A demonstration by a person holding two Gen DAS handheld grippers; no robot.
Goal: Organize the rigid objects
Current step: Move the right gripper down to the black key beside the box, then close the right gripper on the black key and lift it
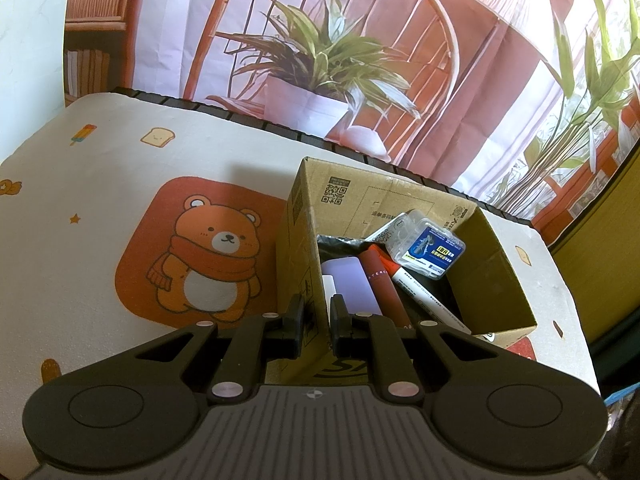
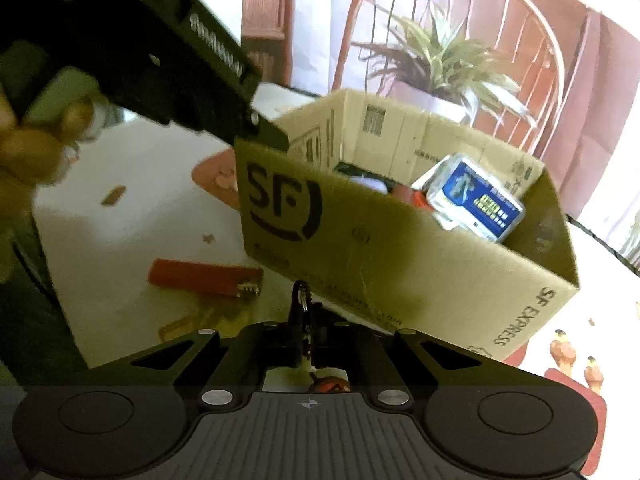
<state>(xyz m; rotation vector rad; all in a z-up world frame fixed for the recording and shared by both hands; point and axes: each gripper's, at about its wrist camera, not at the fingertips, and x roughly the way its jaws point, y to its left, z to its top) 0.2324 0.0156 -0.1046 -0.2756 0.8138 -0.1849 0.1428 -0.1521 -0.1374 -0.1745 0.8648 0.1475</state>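
L tongs (image 1: pixel 316 322) clenched on near wall of cardboard box (image 1: pixel 496 280) at frame ctr, prob. to steady it on tabletop (image 1: pixel 80 184); R tongs (image 2: pixel 306 332) clamped on small keyring-like item (image 2: pixel 301 300), lower ctr, just short of box; red lighter (image 2: pixel 200 278) loose at left.

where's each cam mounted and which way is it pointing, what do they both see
Left wrist: sits on the left gripper, looking forward and down into the cardboard box; its fingers clamp the box's near wall.
Right wrist: sits on the right gripper, looking along the box's SF-printed side; its jaws are shut on a small metal ring. The person's hand holding the left gripper shows at upper left.
Shared: the box, the blue-labelled clear case inside, the bear-print mat and the plant backdrop.
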